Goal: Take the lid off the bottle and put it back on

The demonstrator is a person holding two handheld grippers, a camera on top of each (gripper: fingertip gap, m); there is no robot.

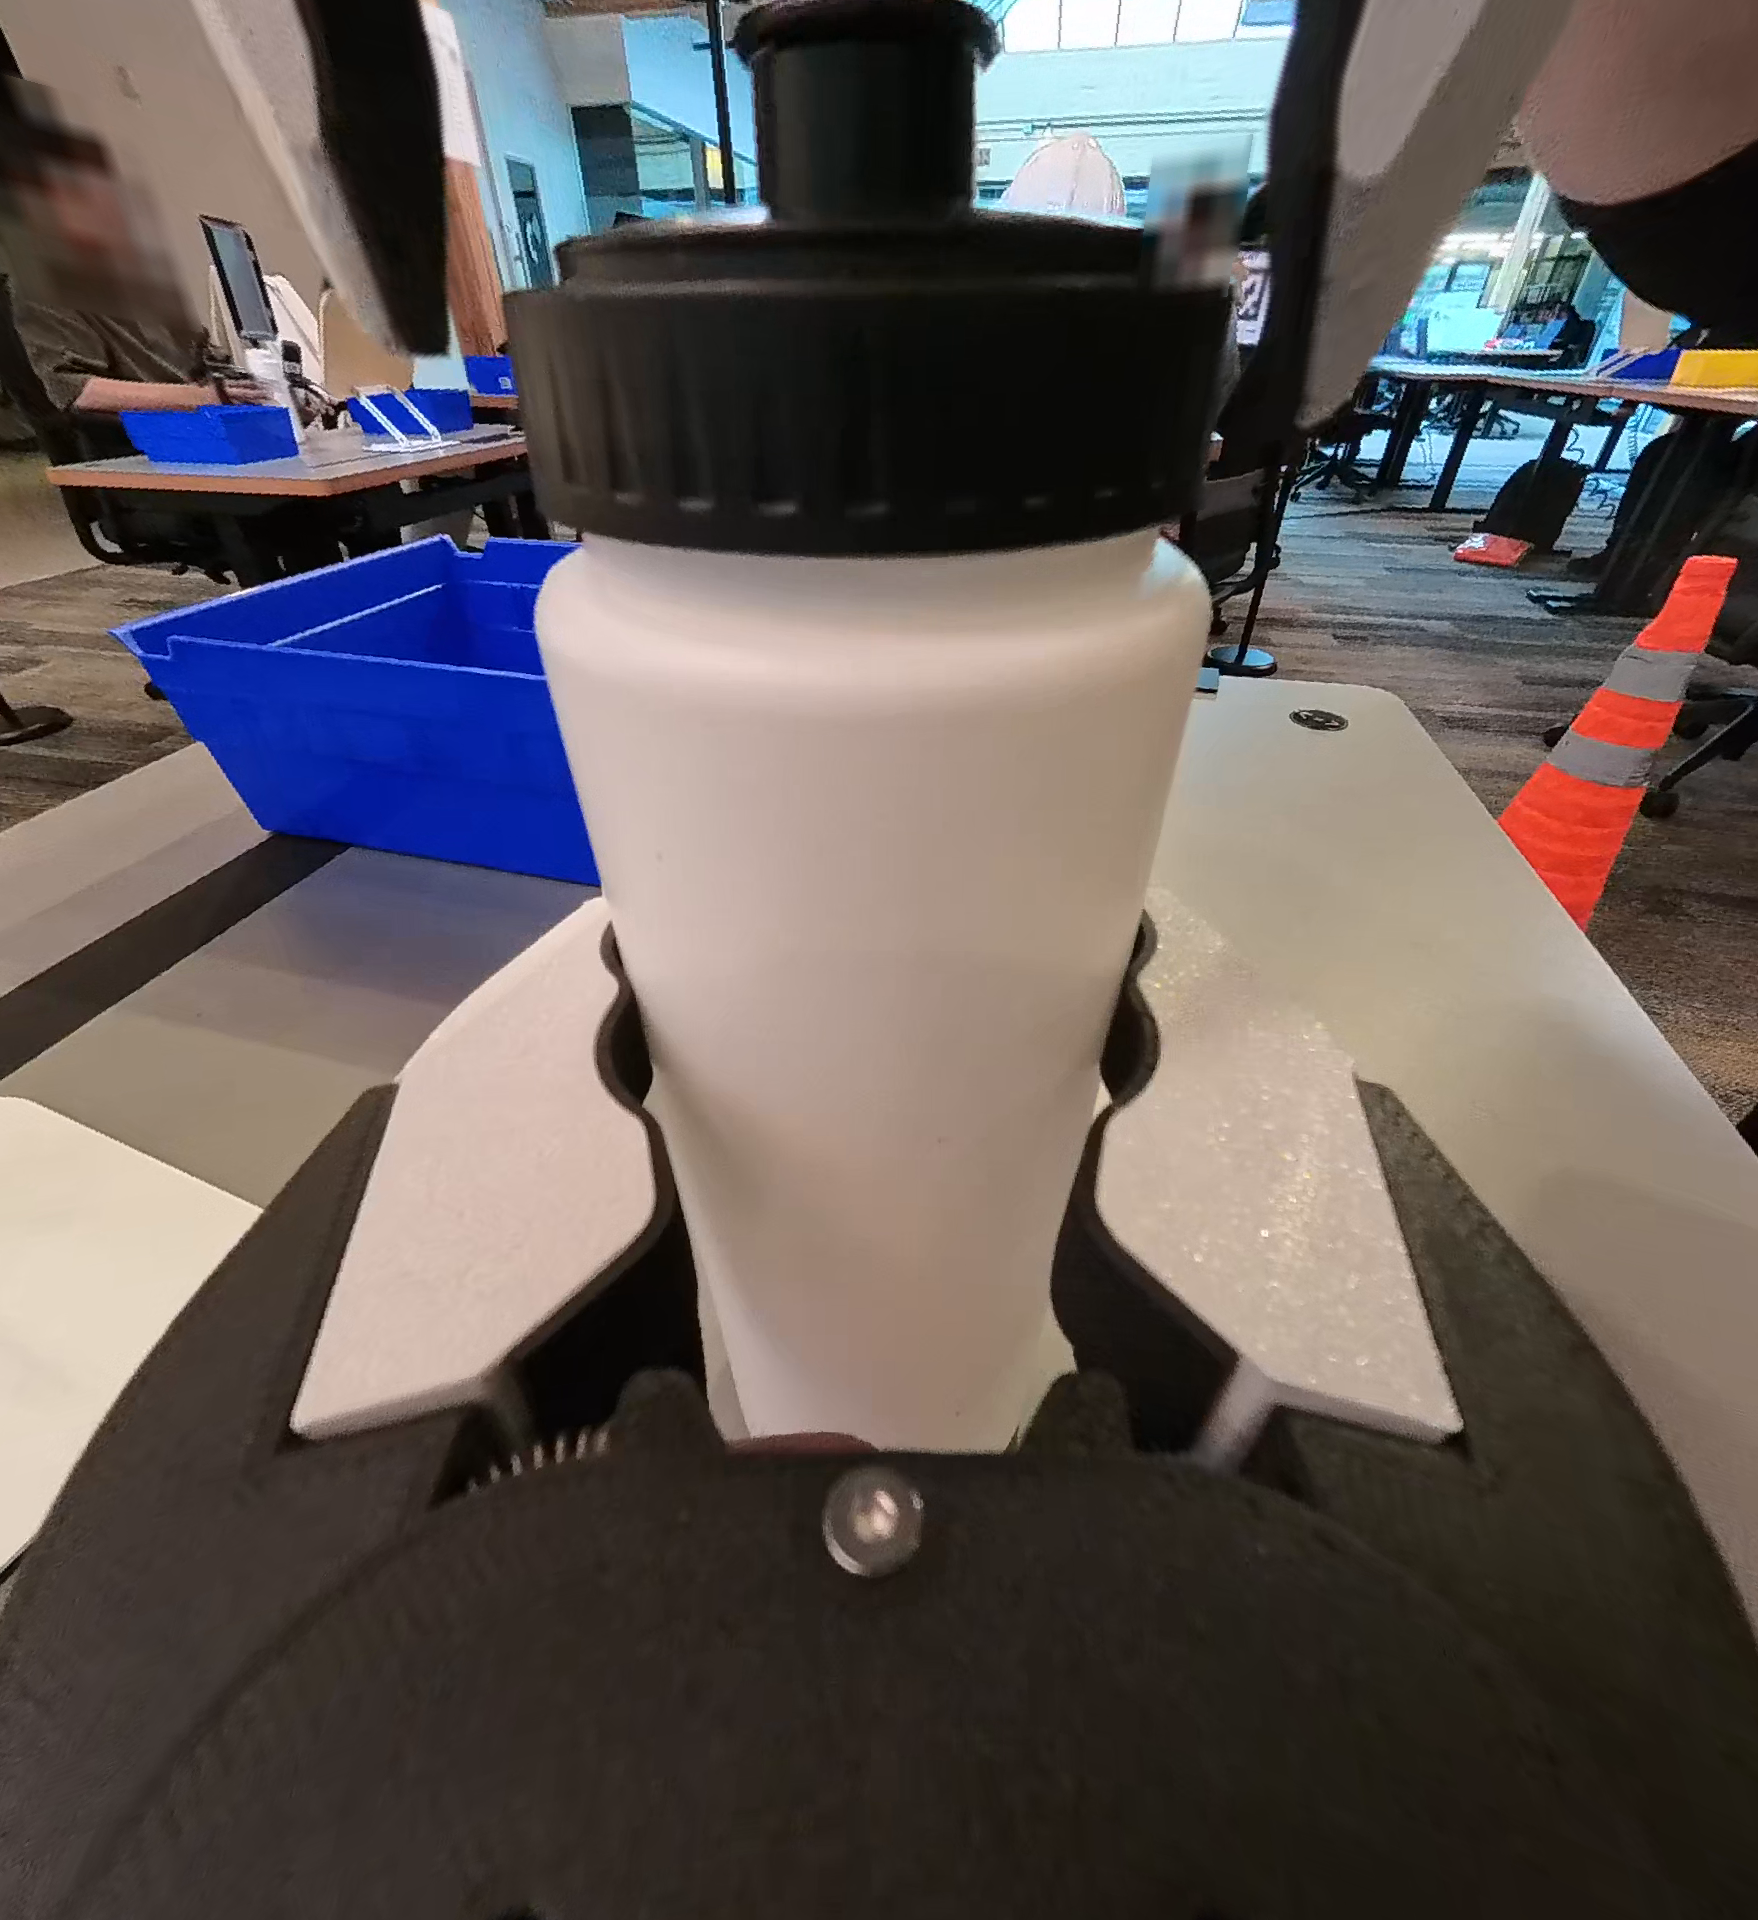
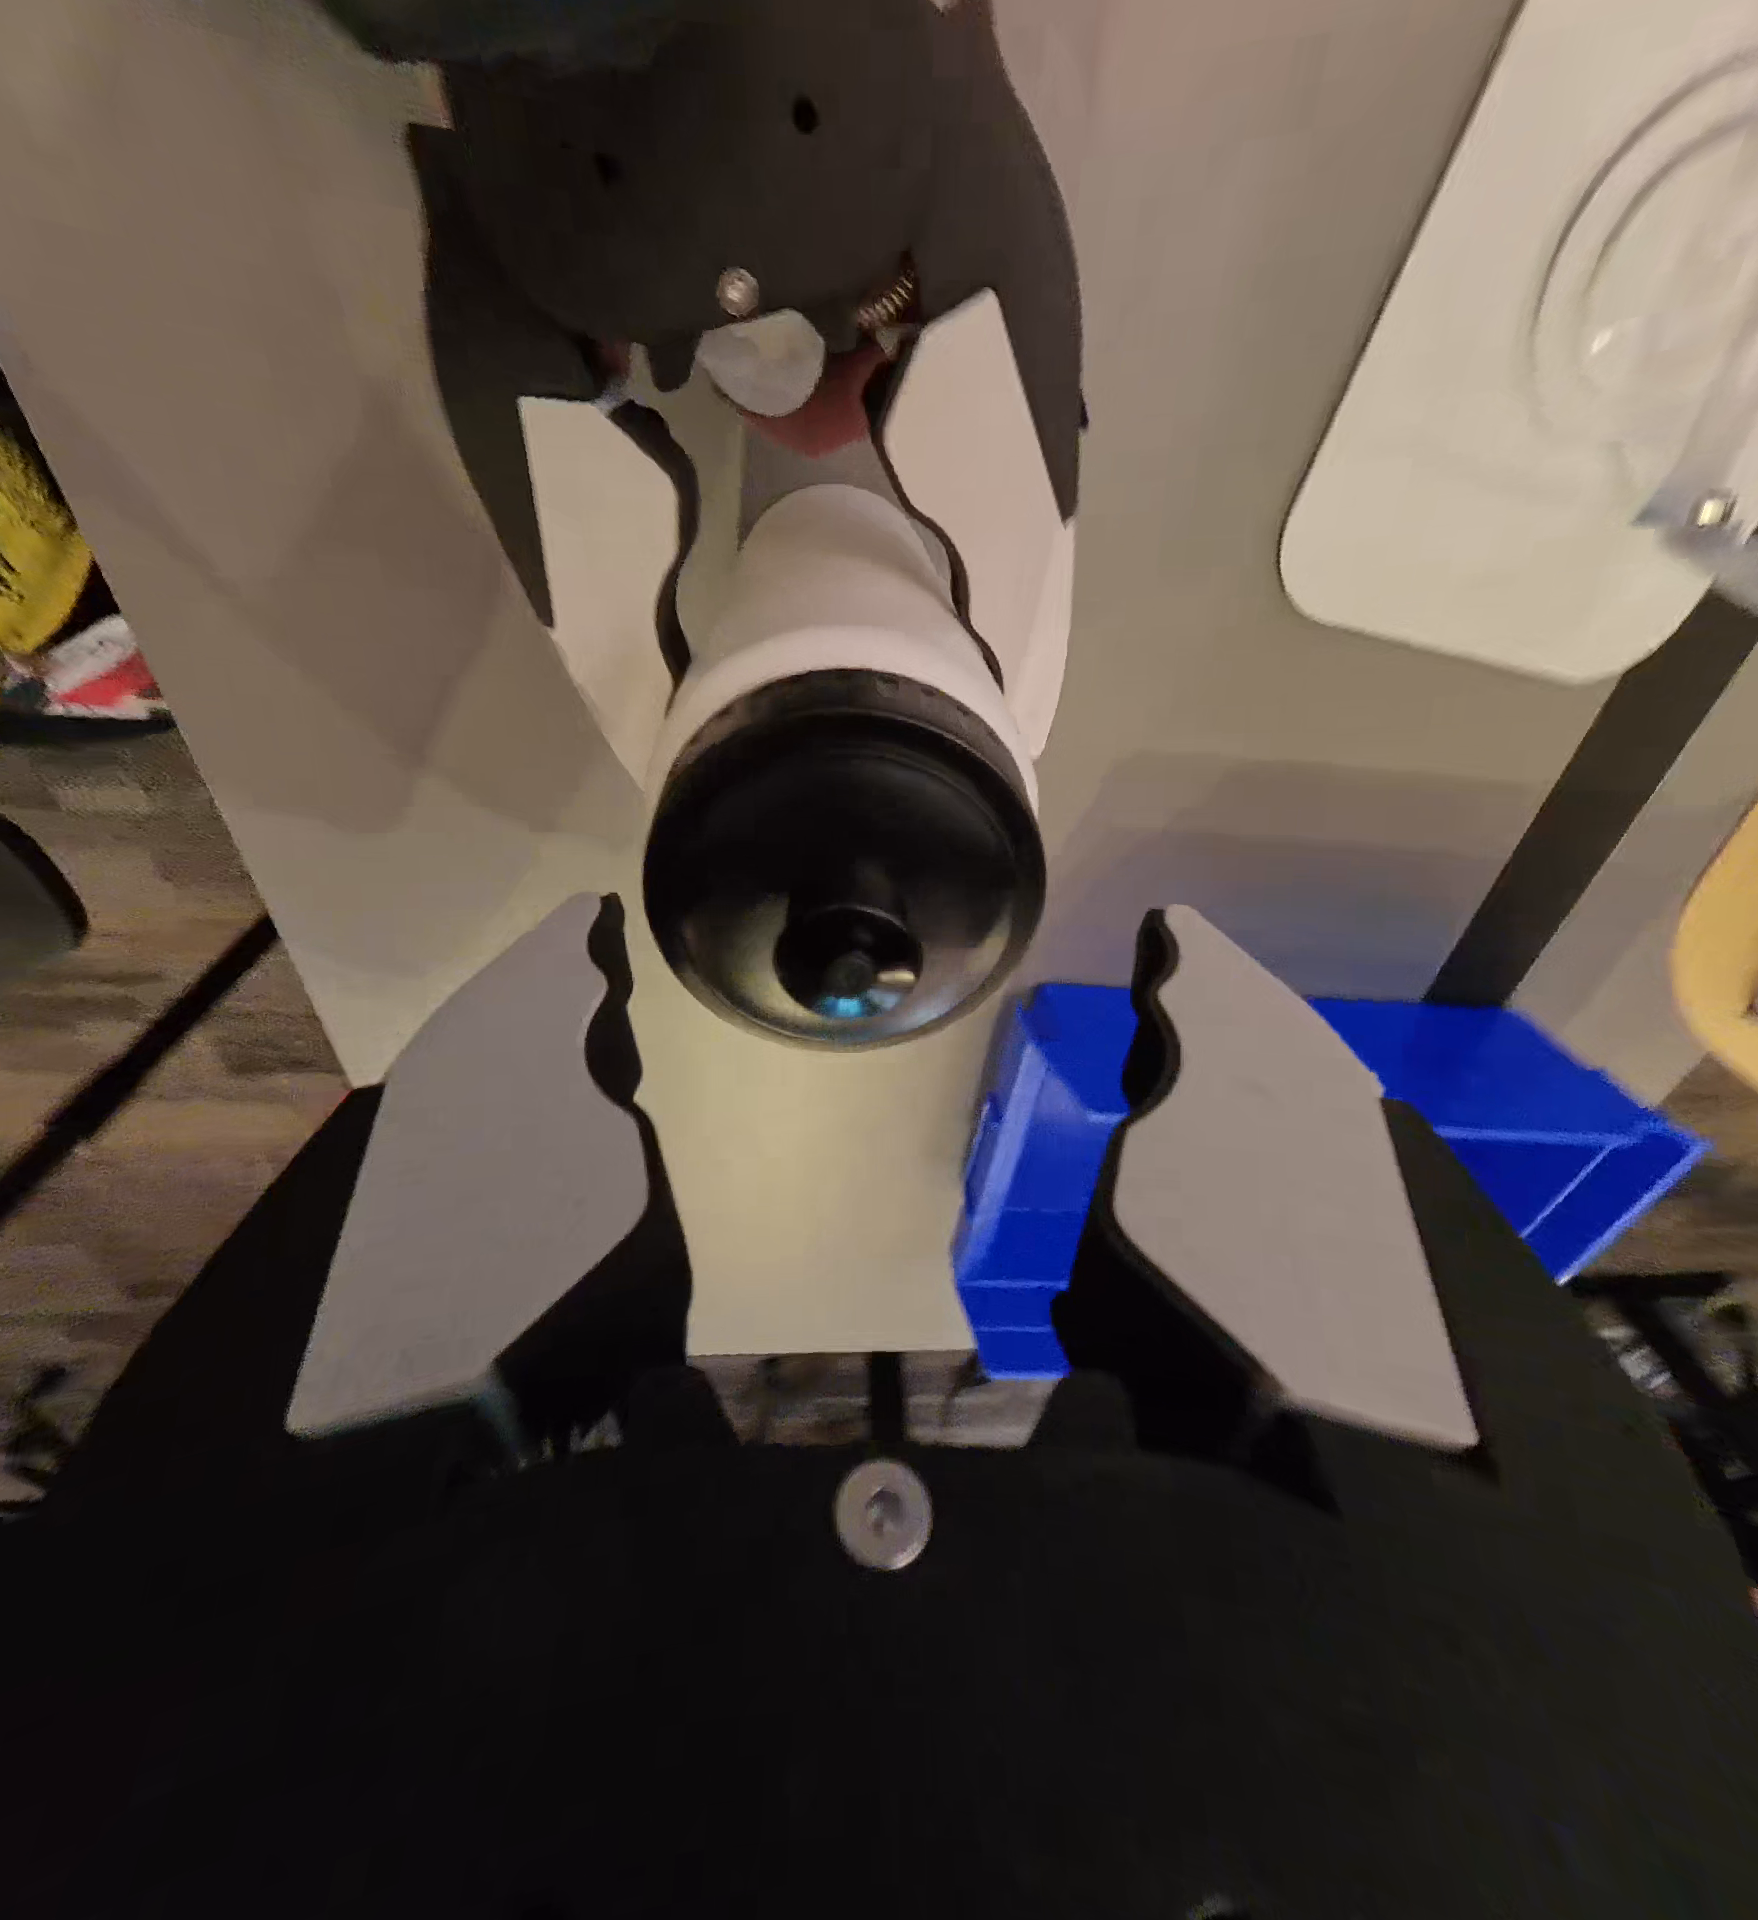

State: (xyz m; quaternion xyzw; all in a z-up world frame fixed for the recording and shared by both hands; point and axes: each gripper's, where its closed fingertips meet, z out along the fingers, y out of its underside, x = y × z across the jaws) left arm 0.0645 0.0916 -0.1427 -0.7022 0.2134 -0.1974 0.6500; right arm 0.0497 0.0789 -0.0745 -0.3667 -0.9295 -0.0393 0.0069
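My left gripper (image 1: 875, 1039) clamps the white bottle (image 1: 875, 883), lid (image 1: 870, 416) on; my right gripper (image 2: 880, 1039) hangs spread wide above it.

Bright, even indoor light; strong wide-angle bending at edges, soft motion blur, dimmer downward view.

Bottle (image 1: 875, 935): white. Lid (image 1: 870, 416): black, ribbed. Bin (image 1: 376, 717): blue. Cone (image 1: 1633, 727): orange, grey bands. Bench (image 1: 1477, 987): pale grey. Grippers: black, white-faced.
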